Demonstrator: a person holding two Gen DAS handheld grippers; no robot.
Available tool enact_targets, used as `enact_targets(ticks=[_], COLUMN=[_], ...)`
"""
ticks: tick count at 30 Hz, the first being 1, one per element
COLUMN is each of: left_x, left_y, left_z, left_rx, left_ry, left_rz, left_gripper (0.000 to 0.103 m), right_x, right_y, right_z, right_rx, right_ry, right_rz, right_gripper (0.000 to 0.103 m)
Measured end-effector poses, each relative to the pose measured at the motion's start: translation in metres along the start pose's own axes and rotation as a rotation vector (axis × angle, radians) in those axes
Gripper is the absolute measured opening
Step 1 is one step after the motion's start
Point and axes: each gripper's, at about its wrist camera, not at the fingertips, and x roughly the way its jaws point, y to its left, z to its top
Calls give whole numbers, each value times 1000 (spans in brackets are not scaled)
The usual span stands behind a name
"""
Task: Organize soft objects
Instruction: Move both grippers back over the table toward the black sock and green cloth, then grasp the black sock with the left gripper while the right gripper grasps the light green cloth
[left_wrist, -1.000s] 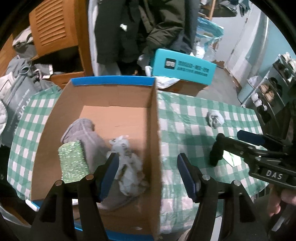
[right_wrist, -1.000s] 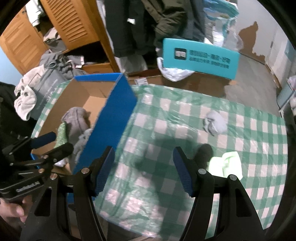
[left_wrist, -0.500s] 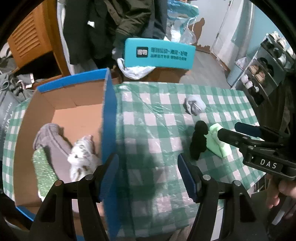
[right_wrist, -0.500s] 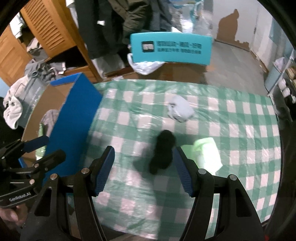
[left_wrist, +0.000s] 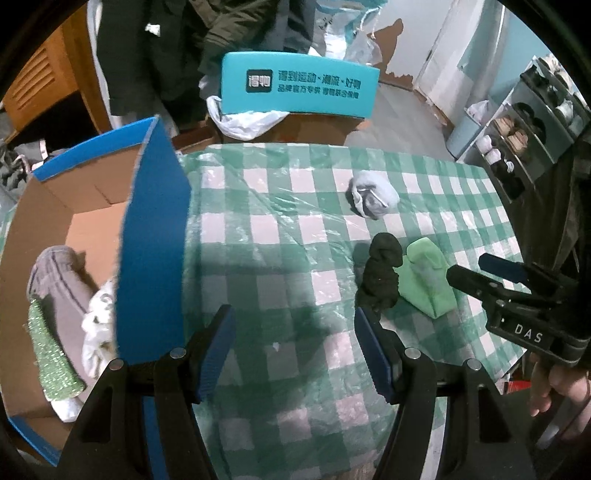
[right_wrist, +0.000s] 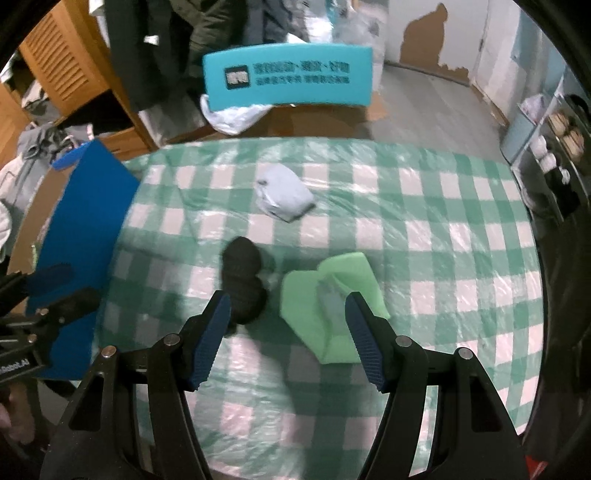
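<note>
A black soft roll (right_wrist: 242, 280) (left_wrist: 382, 275), a light green sponge (right_wrist: 332, 301) (left_wrist: 428, 280) and a pale grey cloth bundle (right_wrist: 284, 197) (left_wrist: 373, 194) lie on the green checked tablecloth (right_wrist: 424, 229). My right gripper (right_wrist: 286, 345) is open, just in front of the black roll and the sponge; it also shows in the left wrist view (left_wrist: 480, 271). My left gripper (left_wrist: 295, 350) is open and empty over the cloth, right of the cardboard box (left_wrist: 151, 236). The box holds a grey garment (left_wrist: 62, 280), a green glittery piece (left_wrist: 48, 358) and a white cloth (left_wrist: 98, 325).
A teal box with printed text (left_wrist: 299, 86) stands behind the table on a brown carton. Dark coats hang at the back, with a wooden louvred cabinet (right_wrist: 62, 62) at the back left. A shoe rack (left_wrist: 535, 122) stands to the right.
Both grippers have swung right, away from the box and toward the loose items. The black roll and green sponge now sit close in front of my right gripper.
</note>
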Motion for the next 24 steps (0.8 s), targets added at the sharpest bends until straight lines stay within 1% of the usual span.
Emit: enact_targets(ticks=[2,3,6,12,16,19,21,24], left_x=[10,16,30,47,57,65,70,78], left_y=[-5,-8,-16,-27,-29,-31,-33,-35], left_z=[1,2,1,-1,3,7,9,10], left_rx=[8,14,37,71,59,47,46,48], left_ry=[12,24,52,83,103,116,122,135], left_rz=[-2,0,4,-3,-20,-39,-40,-39], left_gripper=[68,68,68,68,68,68,68,68], right_x=[6,9,18,29,39,43,46,51], right_y=[-4,-6,-12,-18,-27,-36,-40,-40], right_z=[-2,-3,-7,-12,-16,-20,-22,-21], right_rx=[8,10,23,27,26,43,48,42], right_ry=[14,20,50,81,103,117,118,108], right_rz=[-4,-3,1,-5,-28,-29,-25,-13], right_gripper=[65,60,52,51,48,48,43,43])
